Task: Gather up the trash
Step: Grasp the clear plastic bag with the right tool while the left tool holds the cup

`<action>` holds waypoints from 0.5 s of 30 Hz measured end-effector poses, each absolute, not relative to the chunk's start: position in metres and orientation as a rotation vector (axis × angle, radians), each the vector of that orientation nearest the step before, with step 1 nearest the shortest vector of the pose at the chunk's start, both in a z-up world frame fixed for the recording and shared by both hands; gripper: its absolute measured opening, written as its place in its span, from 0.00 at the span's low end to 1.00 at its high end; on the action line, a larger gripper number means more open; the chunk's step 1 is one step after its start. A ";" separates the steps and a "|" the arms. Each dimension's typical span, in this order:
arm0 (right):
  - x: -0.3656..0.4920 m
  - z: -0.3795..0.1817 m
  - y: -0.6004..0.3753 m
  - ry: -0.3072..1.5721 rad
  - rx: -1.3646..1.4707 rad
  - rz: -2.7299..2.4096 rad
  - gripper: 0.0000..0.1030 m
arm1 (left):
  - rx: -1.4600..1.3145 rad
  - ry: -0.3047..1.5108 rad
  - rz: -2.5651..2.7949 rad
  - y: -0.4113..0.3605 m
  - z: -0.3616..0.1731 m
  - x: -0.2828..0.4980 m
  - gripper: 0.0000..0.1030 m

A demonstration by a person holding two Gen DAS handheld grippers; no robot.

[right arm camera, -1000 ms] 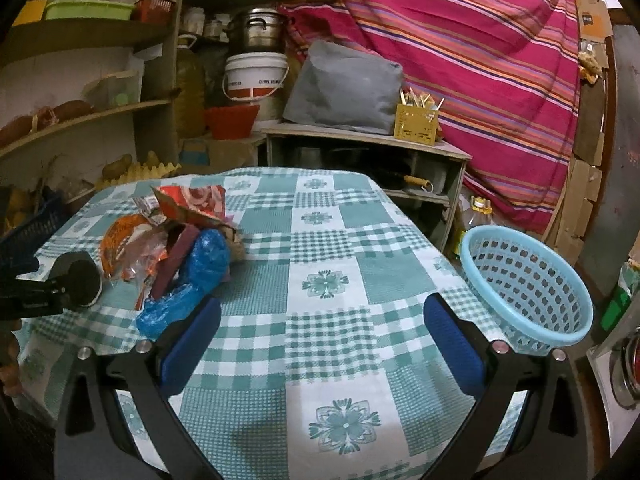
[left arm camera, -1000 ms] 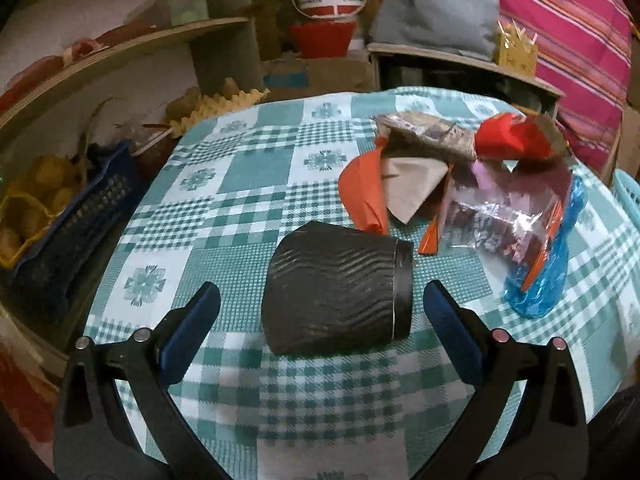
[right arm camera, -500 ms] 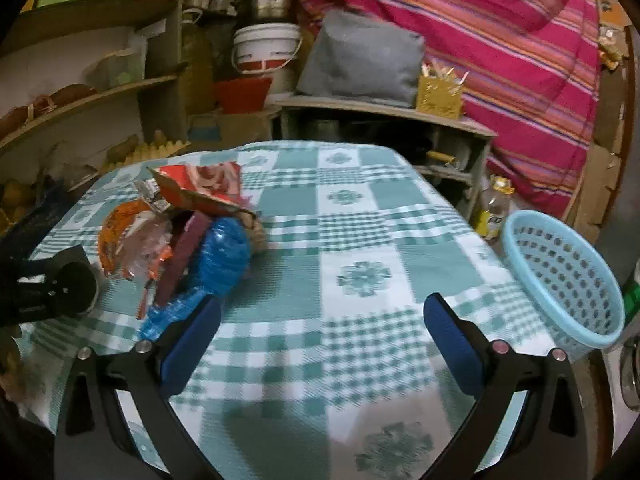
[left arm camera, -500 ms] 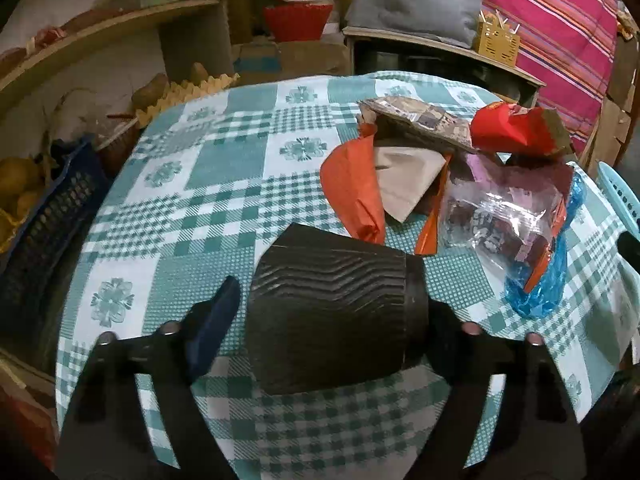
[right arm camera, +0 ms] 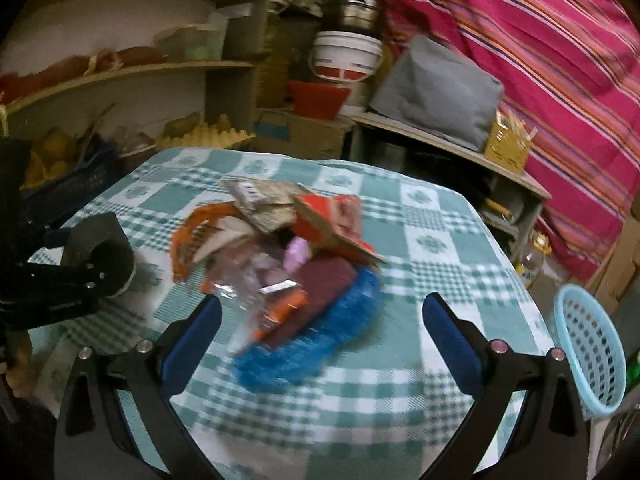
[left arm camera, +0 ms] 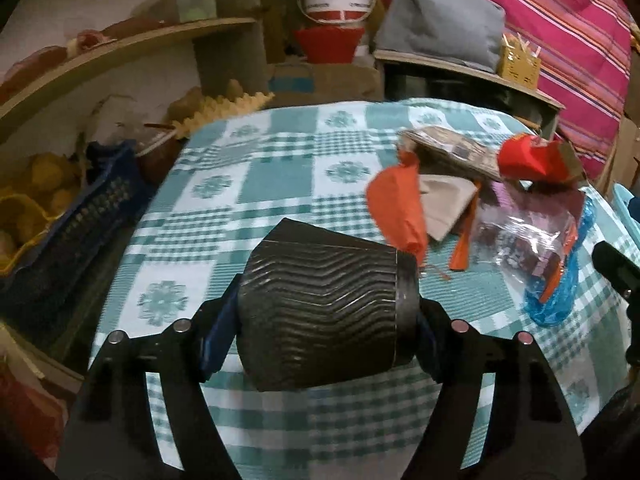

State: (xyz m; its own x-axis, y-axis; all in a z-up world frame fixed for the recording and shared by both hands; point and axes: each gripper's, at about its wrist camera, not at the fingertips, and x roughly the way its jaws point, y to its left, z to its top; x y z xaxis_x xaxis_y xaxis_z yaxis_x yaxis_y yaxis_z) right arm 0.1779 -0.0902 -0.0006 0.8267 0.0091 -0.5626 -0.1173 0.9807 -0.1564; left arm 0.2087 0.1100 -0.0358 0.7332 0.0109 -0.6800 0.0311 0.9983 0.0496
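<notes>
My left gripper [left arm camera: 320,332] is shut on a black ribbed paper cup [left arm camera: 324,308] lying on its side, held just above the checked tablecloth [left arm camera: 280,168]. A pile of trash lies to its right: an orange wrapper [left arm camera: 396,208], a red packet [left arm camera: 532,158], a clear plastic bag [left arm camera: 520,240] and a blue bag [left arm camera: 568,276]. My right gripper [right arm camera: 320,328] is open and empty, hovering close in front of the same pile, over the blue bag [right arm camera: 320,336]. The left gripper with the cup shows at the left of the right wrist view [right arm camera: 96,256].
A light blue basket [right arm camera: 588,344] stands off the table's right edge. Shelves with a dark blue crate [left arm camera: 72,220] of produce stand to the left. A low shelf with a grey cushion [right arm camera: 436,92] and buckets lies behind the table.
My left gripper closed on the black cup and lifted it slightly. My right gripper swung left toward the trash pile, still open.
</notes>
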 end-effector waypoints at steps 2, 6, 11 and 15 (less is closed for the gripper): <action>0.183 -0.003 -0.076 0.595 -0.235 0.074 0.95 | 0.053 0.738 0.014 0.119 -0.035 0.206 0.70; 0.200 -0.017 -0.052 0.635 -0.347 0.068 0.85 | 0.017 0.736 0.046 0.139 -0.035 0.204 0.70; 0.221 -0.029 -0.052 0.699 -0.377 0.040 0.66 | -0.020 0.740 0.075 0.156 -0.037 0.205 0.70; 0.226 -0.027 -0.064 0.734 -0.325 0.063 0.47 | -0.019 0.738 0.083 0.156 -0.037 0.208 0.70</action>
State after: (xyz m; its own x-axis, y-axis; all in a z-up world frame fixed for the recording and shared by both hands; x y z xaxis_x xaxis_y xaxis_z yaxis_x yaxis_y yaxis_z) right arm 0.2263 -0.0640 -0.0270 0.7433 -0.0563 -0.6666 -0.1693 0.9482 -0.2689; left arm 0.2079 0.1563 -0.0372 0.7370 0.0689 -0.6724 -0.0823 0.9965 0.0119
